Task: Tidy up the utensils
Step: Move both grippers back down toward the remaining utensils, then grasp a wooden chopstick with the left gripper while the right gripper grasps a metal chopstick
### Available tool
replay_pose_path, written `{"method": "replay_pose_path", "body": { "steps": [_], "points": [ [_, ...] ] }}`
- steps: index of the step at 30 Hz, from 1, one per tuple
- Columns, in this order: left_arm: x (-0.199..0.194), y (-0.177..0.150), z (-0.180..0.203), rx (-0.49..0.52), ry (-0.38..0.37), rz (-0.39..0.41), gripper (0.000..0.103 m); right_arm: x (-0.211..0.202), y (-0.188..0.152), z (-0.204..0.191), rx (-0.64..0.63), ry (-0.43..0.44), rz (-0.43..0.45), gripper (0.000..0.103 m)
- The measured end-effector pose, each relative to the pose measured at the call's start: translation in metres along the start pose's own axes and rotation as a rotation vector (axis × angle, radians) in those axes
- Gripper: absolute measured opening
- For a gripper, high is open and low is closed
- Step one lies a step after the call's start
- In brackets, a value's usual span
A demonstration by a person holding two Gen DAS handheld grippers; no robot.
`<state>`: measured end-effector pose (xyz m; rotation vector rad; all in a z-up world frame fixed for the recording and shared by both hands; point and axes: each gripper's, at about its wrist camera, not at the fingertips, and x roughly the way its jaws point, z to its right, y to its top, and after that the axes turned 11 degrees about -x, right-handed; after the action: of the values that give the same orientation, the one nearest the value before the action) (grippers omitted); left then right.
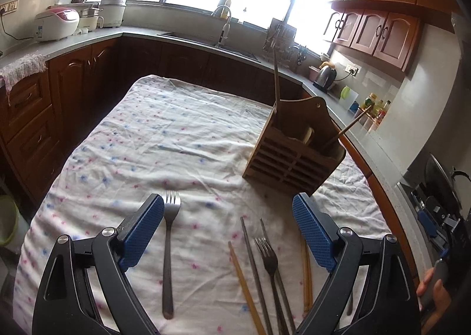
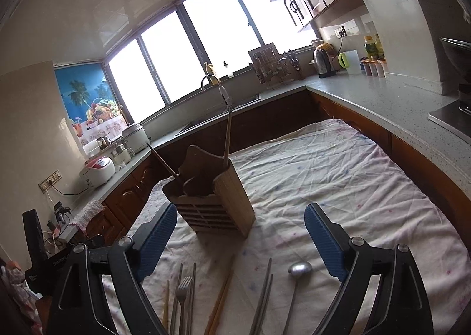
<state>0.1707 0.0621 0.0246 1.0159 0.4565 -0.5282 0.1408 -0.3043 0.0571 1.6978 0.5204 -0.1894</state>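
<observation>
A wooden slatted utensil holder [image 1: 290,155] stands on the cloth-covered table, with two chopsticks sticking up out of it; it also shows in the right wrist view [image 2: 215,202]. My left gripper [image 1: 228,208] is open and empty above the table. A metal fork [image 1: 170,243] lies beside its left finger. A second fork [image 1: 269,261], metal chopsticks [image 1: 256,270] and wooden chopsticks [image 1: 244,285] lie between the fingers. My right gripper [image 2: 240,218] is open and empty. Below it lie a fork [image 2: 182,296], wooden chopsticks [image 2: 220,299], metal chopsticks [image 2: 263,296] and a metal spoon [image 2: 298,271].
The table wears a white flowered cloth [image 1: 164,135]. Grey counters with brown cabinets run around it, with a sink and tap [image 1: 223,26], rice cookers [image 1: 56,24], a kettle [image 1: 325,76] and a dish rack [image 2: 272,67]. A green bin [image 1: 7,223] stands at the left.
</observation>
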Motion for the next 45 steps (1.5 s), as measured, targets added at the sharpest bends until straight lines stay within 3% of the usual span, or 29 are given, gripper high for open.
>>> {"method": "replay_pose_path", "body": {
  "steps": [13, 25, 29, 35, 41, 45],
  "points": [
    [0.006, -0.041, -0.008, 0.012, 0.035, -0.104, 0.091, -0.006, -0.046, -0.001, 0.004, -0.001, -0.103, 0.09],
    [0.026, -0.052, 0.002, 0.065, 0.056, -0.182, 0.091, 0.019, -0.056, -0.012, -0.048, 0.015, -0.173, 0.089],
    [0.041, -0.057, 0.007, 0.099, 0.067, -0.237, 0.089, 0.032, -0.058, -0.015, -0.066, 0.018, -0.21, 0.075],
    [0.067, -0.064, 0.009, 0.121, 0.085, -0.324, 0.063, 0.062, -0.067, -0.013, -0.075, 0.022, -0.306, 0.045],
    [0.083, -0.067, 0.008, 0.122, 0.09, -0.376, 0.047, 0.088, -0.077, -0.012, -0.084, 0.025, -0.375, 0.03],
    [0.09, -0.069, 0.01, 0.136, 0.088, -0.402, 0.041, 0.106, -0.078, -0.012, -0.1, 0.017, -0.412, 0.028]
  ]
}}
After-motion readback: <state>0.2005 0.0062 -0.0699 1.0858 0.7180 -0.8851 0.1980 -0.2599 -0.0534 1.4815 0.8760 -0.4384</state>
